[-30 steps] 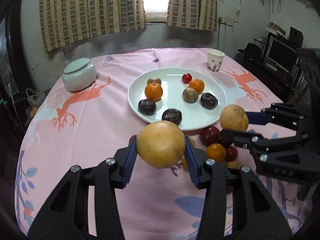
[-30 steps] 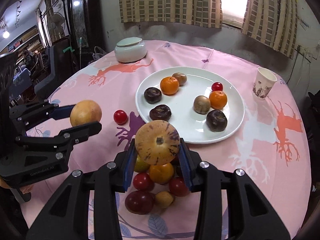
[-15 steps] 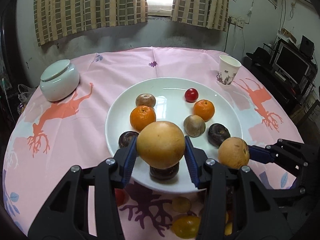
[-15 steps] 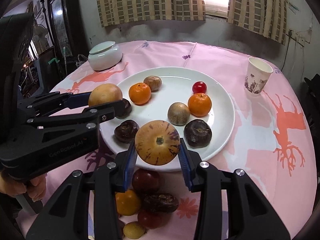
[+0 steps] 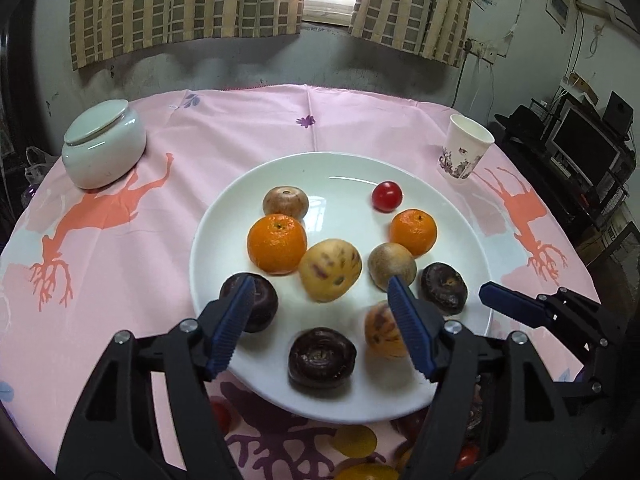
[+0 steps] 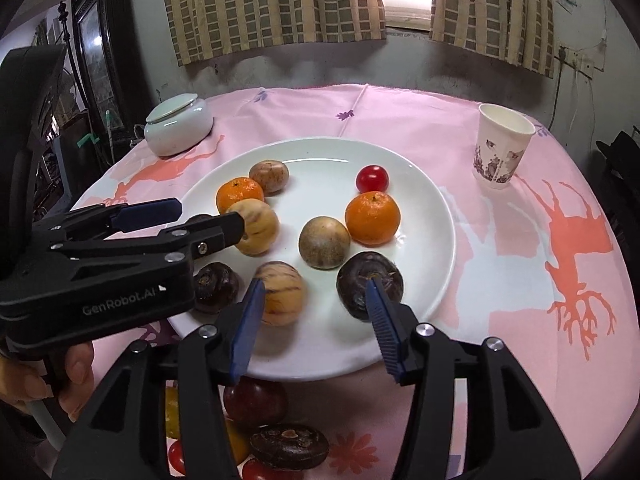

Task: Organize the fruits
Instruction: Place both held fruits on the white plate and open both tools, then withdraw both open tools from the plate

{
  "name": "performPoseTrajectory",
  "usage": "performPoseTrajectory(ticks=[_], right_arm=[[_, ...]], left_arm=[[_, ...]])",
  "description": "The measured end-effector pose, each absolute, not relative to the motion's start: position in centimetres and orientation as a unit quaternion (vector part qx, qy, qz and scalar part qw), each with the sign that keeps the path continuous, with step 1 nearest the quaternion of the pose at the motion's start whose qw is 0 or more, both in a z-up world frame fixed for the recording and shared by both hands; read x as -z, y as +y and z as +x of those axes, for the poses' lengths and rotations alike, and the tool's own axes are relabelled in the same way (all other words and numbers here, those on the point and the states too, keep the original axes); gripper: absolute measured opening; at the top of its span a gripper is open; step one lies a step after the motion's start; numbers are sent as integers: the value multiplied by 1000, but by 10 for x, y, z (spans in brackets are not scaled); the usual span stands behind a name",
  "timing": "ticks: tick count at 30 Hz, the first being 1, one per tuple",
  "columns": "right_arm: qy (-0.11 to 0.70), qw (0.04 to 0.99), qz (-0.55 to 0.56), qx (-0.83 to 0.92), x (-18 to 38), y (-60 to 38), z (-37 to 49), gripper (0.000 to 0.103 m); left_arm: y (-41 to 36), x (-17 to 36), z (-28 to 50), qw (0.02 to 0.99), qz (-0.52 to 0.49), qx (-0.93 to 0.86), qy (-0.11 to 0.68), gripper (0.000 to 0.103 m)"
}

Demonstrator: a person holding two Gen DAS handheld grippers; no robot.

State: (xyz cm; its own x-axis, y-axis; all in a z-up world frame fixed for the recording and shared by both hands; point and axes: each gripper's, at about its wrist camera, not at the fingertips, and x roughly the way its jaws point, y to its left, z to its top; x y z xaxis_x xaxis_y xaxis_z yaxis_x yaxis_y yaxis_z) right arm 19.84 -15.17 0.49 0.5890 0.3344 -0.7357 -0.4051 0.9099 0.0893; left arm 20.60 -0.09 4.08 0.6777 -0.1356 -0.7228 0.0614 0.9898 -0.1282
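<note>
- Here, the round table (image 5: 360, 120) under its pink cloth carries everything, and a white plate (image 5: 352, 172) sits at its centre.
- On the plate lie two oranges, a cherry tomato (image 5: 386, 196) at about one o'clock, three dark fruits and several tan ones; one speckled yellow fruit (image 5: 330, 270) rests at the plate's centre and a striped fruit (image 6: 280, 294) near six o'clock.
- The left gripper (image 5: 320, 322) hovers over the plate's seven o'clock edge with its jaws spread wide and nothing between them.
- The right gripper (image 6: 312, 326) hovers at the plate's near rim, likewise wide open and empty, the striped fruit just beyond its left pad.
- Judged from this, the round fruits could roll once nudged: a careless withdrawal of either tool might knock the speckled yellow fruit into the neighbouring orange (image 5: 276, 244) or push the striped fruit off the rim.
- The two tools are close together, so they could collide on the way out.
- Only the right wrist view shows the person's fingers (image 6: 76, 372) on the left tool's handle and clearly shows a dark wrinkled fruit (image 6: 289, 446) off the plate at six o'clock.
- Only the left wrist view shows the monitor (image 5: 580, 148) at three o'clock; both show the paper cup (image 5: 464, 152) and lidded jar (image 5: 102, 148).
</note>
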Motion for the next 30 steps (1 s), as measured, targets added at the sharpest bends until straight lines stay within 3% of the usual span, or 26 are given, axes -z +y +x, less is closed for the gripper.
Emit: performPoseTrajectory(ticks=[8,10,12,30], right_arm=[[401,888,-44,-222,-19,-166,164,54],[395,891,-32,-222,-24,-173,153,65],[389,893,-25,-224,-28,-177,141,66],[381,894,-12,-237,-8,-206,74,66]], left_arm=[[3,-63,162,921,-51,61,380,84],[-1,-66,147,924,-47,69,374,86],[-4,-68,134,926,-34,74,369,89],[14,-23,64,913,-48,70,399,92]])
